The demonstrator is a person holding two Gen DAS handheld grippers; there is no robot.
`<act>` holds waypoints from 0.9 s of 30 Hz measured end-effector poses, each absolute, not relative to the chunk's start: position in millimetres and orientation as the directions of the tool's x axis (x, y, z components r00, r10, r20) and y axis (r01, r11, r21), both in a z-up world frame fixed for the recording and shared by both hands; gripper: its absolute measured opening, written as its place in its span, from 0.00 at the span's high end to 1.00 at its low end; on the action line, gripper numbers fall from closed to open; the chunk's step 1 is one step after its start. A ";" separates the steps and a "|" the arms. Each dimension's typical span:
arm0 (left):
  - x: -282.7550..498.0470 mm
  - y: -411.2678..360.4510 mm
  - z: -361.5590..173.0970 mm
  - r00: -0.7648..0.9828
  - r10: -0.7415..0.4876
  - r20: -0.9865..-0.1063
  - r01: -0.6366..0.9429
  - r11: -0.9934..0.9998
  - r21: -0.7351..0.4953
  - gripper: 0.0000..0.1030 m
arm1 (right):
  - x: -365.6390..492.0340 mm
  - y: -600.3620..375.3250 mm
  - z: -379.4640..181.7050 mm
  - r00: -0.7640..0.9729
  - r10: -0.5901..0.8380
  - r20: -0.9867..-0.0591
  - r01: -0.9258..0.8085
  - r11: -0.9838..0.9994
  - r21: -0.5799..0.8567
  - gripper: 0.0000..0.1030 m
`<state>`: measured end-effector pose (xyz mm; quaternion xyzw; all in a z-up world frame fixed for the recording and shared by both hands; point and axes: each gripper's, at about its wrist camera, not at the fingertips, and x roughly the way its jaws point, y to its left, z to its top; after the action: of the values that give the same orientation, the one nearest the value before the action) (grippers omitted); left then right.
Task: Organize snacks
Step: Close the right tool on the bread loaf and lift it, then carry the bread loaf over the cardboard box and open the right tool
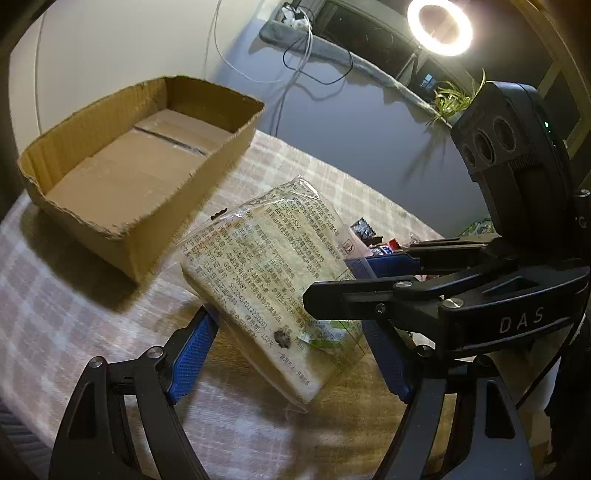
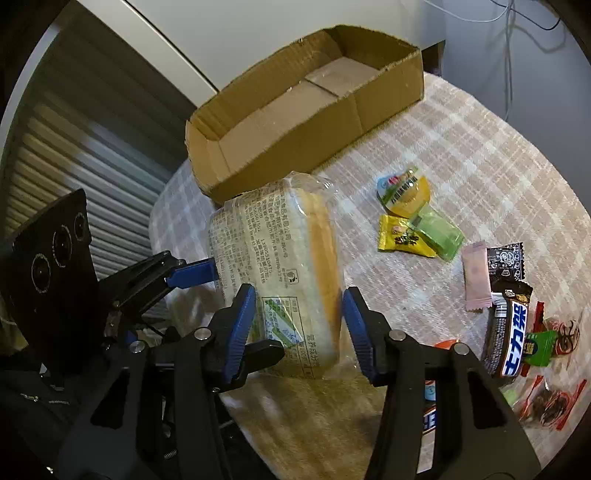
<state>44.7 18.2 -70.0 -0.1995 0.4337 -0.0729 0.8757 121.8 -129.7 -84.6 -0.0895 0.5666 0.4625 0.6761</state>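
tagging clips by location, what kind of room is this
Probably a room in a home: a table with a checked cloth, a ring light by a dark window, and a potted plant on the ledge.

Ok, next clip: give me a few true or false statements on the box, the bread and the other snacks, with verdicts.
1. The cardboard box has nothing in it. True.
2. The pack of bread lies inside the box. False: it is outside the box, between both grippers, tilted up from the table.
3. Both the left gripper and the right gripper have the bread between their fingers. True.
4. The yellow packet is in the box. False: it lies on the checked tablecloth beside a green packet.
5. A dark chocolate bar lies on the table to the right of the bread in the right wrist view. True.
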 end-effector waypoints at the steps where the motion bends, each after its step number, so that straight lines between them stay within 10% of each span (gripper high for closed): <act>1: 43.4 20.7 -66.7 0.620 -0.301 -0.725 -0.038 0.911 -0.410 0.23 | 120.4 -128.2 -80.8 -0.064 0.528 -0.847 -0.725 0.559 0.403 0.50; 27: 58.9 99.2 -24.0 0.755 -0.178 -0.631 -0.061 0.939 -0.337 0.23 | 142.6 -17.9 -17.2 0.010 0.618 -0.786 -0.764 0.512 0.393 0.52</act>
<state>58.9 99.2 -24.0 -0.1711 0.3486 -0.0316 0.9210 142.6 -17.9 -17.2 -0.0718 0.5061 0.4886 0.7071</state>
